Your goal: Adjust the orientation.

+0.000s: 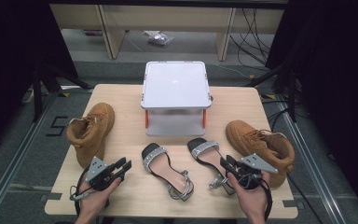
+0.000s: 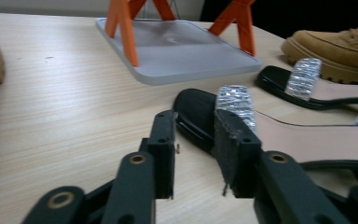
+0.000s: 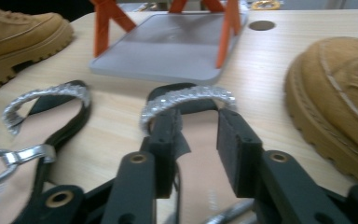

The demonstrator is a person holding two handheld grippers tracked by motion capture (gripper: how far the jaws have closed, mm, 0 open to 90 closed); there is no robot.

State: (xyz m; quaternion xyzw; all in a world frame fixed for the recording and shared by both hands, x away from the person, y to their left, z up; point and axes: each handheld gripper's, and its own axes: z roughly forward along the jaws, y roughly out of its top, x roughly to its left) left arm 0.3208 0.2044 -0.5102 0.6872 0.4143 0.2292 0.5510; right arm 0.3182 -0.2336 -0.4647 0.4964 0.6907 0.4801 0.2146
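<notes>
- Right gripper (image 1: 227,164), jaws apart and empty, hovers over the right sandal (image 1: 209,156), aligned with its near-far long axis.
- Left gripper (image 1: 122,166), jaws apart, sits just left of the left sandal (image 1: 165,169).

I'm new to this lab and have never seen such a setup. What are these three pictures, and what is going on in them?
A person sits at a wooden table and holds a hand tool with two black jaws in each hand: the left gripper and the right gripper. The high view looks down from above the person. The other two views come from small cameras riding on the grippers, looking along their jaws.

On the table lie two tan boots, the left boot and the right boot, two black sandals with glittery straps, the left sandal and the right sandal, and a small white shelf on orange legs.

Nothing is held. Both grippers have their jaws apart. The left gripper is beside the left sandal; the right one hangs over the right sandal's heel end.
</notes>
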